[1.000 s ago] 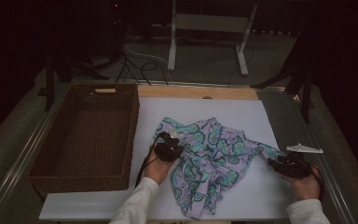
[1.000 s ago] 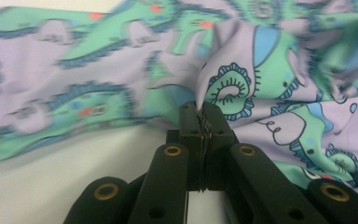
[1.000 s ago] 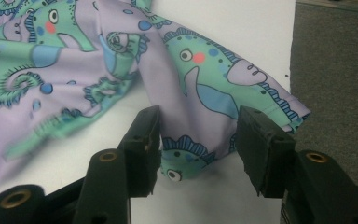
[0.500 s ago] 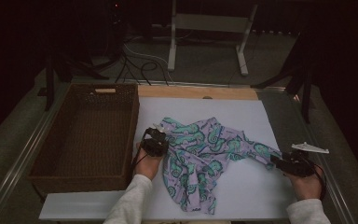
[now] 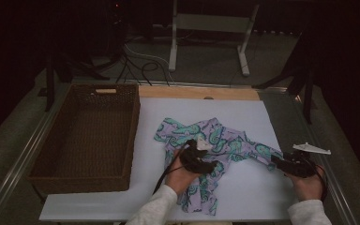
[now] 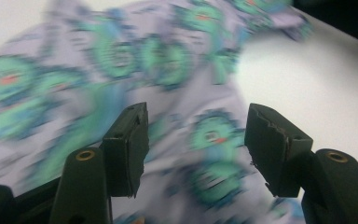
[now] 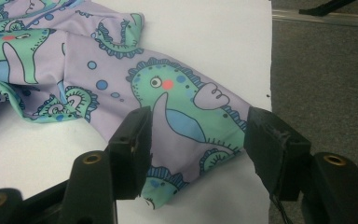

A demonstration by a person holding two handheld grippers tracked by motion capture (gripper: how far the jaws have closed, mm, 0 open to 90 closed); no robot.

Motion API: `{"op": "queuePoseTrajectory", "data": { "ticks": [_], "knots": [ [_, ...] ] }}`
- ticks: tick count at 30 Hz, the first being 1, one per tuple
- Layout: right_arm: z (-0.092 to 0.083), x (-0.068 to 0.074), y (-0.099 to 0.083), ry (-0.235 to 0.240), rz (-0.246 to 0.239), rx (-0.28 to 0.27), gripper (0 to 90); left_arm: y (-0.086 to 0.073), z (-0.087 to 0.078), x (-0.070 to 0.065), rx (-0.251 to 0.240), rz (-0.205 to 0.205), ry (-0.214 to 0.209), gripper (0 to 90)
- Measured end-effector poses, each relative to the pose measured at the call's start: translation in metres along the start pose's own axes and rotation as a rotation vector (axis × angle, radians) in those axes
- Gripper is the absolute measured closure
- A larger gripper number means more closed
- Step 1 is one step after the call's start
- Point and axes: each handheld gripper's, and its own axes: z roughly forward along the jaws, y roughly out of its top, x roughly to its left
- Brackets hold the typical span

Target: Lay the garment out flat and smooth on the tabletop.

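A lilac cloth (image 5: 225, 140) printed with teal seahorses lies crumpled on the white board (image 5: 243, 112). My left gripper (image 5: 211, 165) hovers over the cloth's middle. In the left gripper view its jaws have just been opening and stand apart (image 6: 193, 135) above the blurred cloth (image 6: 121, 56), with nothing pinched. My right gripper (image 5: 275, 160) rests at the cloth's right end. Its jaws have also been opening and now straddle (image 7: 198, 135) the sleeve-like end (image 7: 177, 93) without pressing on it.
An empty brown wicker basket (image 5: 89, 131) stands left of the board. A wooden strip (image 5: 197, 92) runs along the board's far edge. Metal rails (image 5: 23, 154) border the table, and a white stand (image 5: 211, 23) and cables lie on the floor beyond.
My left gripper has let go at the cloth's left edge and swung right over its middle, jaws now apart. The cloth's left part lies spread out. The right hand has stayed put.
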Motion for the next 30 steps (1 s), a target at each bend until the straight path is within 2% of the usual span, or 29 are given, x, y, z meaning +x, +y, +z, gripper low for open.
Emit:
{"op": "queuePoseTrajectory", "data": {
  "ticks": [1,2,3,5,6,7,8,9,10,12,13,14,16,17,18,20,22,24,28,30],
  "knots": [
    [0.000,0.000,0.000,0.000,0.000,0.000,41.2,0.003,0.006,-0.006,0.012,0.023,-0.008,40.3],
    [0.000,0.000,0.000,0.000,-0.001,-0.002,40.9,0.008,0.019,-0.017,0.040,0.061,-0.022,40.3],
    [0.000,0.000,0.000,0.000,-0.001,-0.002,40.9,0.008,0.019,-0.017,0.040,0.061,-0.022,40.4],
    [0.000,0.000,0.000,0.001,-0.002,-0.003,40.9,0.013,0.033,-0.026,0.062,0.100,-0.004,41.4],
    [0.000,0.000,0.000,0.002,-0.005,-0.003,41.0,0.017,0.047,-0.033,0.096,0.131,0.008,42.1],
    [0.000,0.000,0.000,0.002,-0.005,-0.003,41.0,0.017,0.047,-0.033,0.096,0.131,0.008,41.7],
    [0.000,0.000,0.000,0.003,-0.009,-0.004,41.0,0.019,0.061,-0.038,0.124,0.152,0.032,41.2],
    [0.000,0.000,0.000,0.003,-0.009,-0.004,41.0,0.019,0.061,-0.038,0.124,0.152,0.032,40.4],
    [0.001,-0.001,-0.001,0.004,-0.014,-0.004,41.0,0.020,0.072,-0.041,0.151,0.159,0.056,40.7],
    [0.001,-0.001,-0.001,0.004,-0.011,-0.005,41.0,0.019,0.081,-0.041,0.188,0.171,0.096,47.8],
    [0.000,-0.001,-0.001,0.003,-0.010,-0.006,41.0,0.019,0.081,-0.041,0.188,0.171,0.096,55.6],
    [0.000,-0.002,-0.001,0.002,-0.013,-0.009,41.0,0.018,0.081,-0.039,0.198,0.160,0.056,64.5],
    [0.000,-0.002,-0.001,0.001,-0.011,-0.011,41.0,0.018,0.079,-0.040,0.209,0.167,0.068,84.4],
    [-0.001,-0.004,-0.001,0.000,-0.005,-0.012,41.2,0.015,0.072,-0.038,0.225,0.182,0.057,87.6],
    [-0.001,-0.004,-0.001,0.000,-0.004,-0.013,41.3,0.015,0.072,-0.038,0.225,0.182,0.057,88.2],
    [-0.001,-0.005,-0.002,-0.001,-0.001,-0.013,41.3,0.006,0.058,-0.032,0.240,0.183,0.027,88.6],
    [-0.001,-0.005,-0.001,-0.005,0.004,-0.018,41.3,0.002,0.052,-0.030,0.242,0.185,0.026,88.7],
    [-0.002,-0.004,-0.001,-0.009,0.003,-0.020,41.2,-0.012,0.034,-0.024,0.245,0.178,0.014,88.7],
    [-0.001,-0.003,0.000,-0.011,0.003,-0.021,41.1,-0.031,0.011,-0.018,0.248,0.177,0.026,88.6],
    [0.000,-0.002,0.000,-0.010,0.004,-0.016,41.2,-0.038,0.003,-0.015,0.240,0.163,0.028,88.5]
  ]
}}
